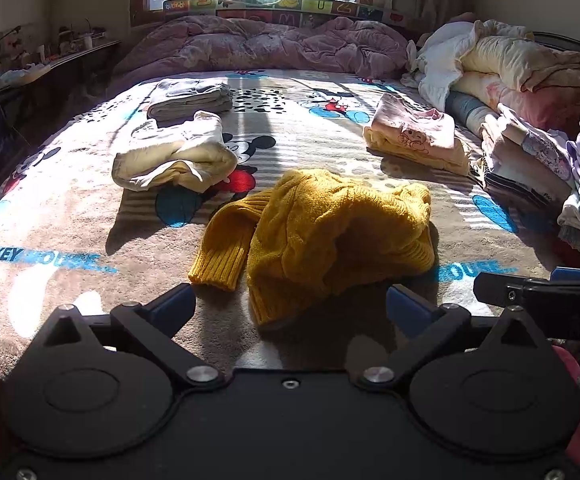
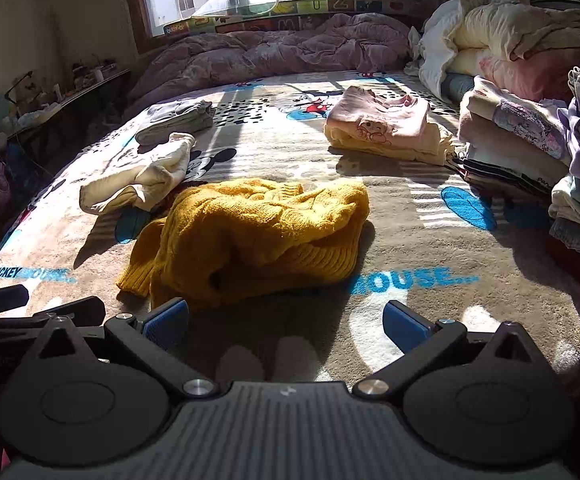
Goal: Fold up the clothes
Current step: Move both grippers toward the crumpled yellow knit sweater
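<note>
Judged partly done; lay crumpled at the middle of the blanket [image 1: 70,216], a mustard sweater [image 1: 329,232], unfolded, one sleeve [image 1: 222,252] trailing to its left; seemed the piece in hand, not yet gripped.

Beyond the sweater to the left, a cream garment [image 1: 174,156] loosely bundled, hard to call folded; farther back on that side, a grey folded stack [image 1: 190,98]; beyond the sweater to the right, a pink-and-cream folded pile [image 1: 413,136]; right of the sweater, at the blanket's edge, a tall heap of clothes [image 1: 529,168], folded or not could not be told.

Hung just short of the sweater's near hem, left gripper [image 1: 290,308], jaws spread wide, released, grasping nothing; likewise right gripper [image 2: 286,322], near the sweater's hem, fingers parted, empty.

Counted: one sweater, one cream bundle, two neat piles clear of the heap, one heap, two grippers; remaining, by this reading, at least the sweater and perhaps the cream bundle.
</note>
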`<action>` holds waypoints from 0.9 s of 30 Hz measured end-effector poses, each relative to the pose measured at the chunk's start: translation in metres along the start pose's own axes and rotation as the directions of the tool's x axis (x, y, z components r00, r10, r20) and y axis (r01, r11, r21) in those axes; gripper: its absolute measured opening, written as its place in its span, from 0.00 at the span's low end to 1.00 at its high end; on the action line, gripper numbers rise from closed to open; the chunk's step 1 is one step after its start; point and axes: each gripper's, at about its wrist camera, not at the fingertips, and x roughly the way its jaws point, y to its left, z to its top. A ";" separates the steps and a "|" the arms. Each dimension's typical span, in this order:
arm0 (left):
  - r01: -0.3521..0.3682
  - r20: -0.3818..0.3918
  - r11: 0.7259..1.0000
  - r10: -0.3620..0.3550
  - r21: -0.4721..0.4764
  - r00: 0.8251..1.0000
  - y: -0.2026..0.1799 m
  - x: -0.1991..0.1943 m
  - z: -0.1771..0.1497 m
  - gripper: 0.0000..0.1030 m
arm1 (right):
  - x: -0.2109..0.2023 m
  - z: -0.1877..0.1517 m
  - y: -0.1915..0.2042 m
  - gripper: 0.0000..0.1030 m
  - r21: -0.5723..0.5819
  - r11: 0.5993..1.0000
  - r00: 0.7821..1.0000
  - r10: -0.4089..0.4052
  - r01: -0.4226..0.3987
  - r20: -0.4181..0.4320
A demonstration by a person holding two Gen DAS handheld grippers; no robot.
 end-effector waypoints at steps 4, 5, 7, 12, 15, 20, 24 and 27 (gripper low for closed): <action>0.000 -0.004 1.000 0.000 -0.008 1.000 0.002 0.006 0.002 1.00 | 0.007 0.001 0.001 0.99 0.001 1.000 1.000 0.004 -0.004 -0.009; 0.001 -0.007 1.000 -0.001 -0.009 1.000 0.002 0.008 0.002 1.00 | 0.009 0.001 0.001 0.99 0.001 1.000 1.000 0.005 -0.005 -0.012; 0.000 -0.012 1.000 0.000 -0.010 1.000 0.003 0.011 0.003 1.00 | 0.012 0.002 0.001 0.99 0.000 1.000 1.000 0.008 -0.008 -0.018; 0.003 -0.017 1.000 -0.003 -0.014 1.000 0.002 0.017 0.005 1.00 | 0.019 0.003 0.000 0.99 0.002 1.000 1.000 0.009 -0.009 -0.025; 0.004 -0.018 1.000 -0.005 -0.015 1.000 0.001 0.018 0.005 1.00 | 0.020 0.002 -0.001 0.99 0.006 1.000 1.000 0.012 -0.012 -0.026; 0.005 -0.019 1.000 -0.005 -0.011 1.000 -0.001 0.017 0.004 1.00 | 0.019 0.002 -0.005 0.99 0.019 1.000 0.999 0.021 -0.020 -0.024; 0.001 -0.018 1.000 -0.001 -0.004 1.000 -0.003 0.014 0.005 1.00 | 0.016 0.002 -0.008 0.99 0.028 0.999 1.000 0.023 -0.023 -0.015; 0.012 -0.017 1.000 -0.012 -0.005 1.000 -0.003 0.010 0.006 1.00 | 0.011 0.002 -0.010 0.99 0.036 0.999 1.000 0.029 -0.029 -0.006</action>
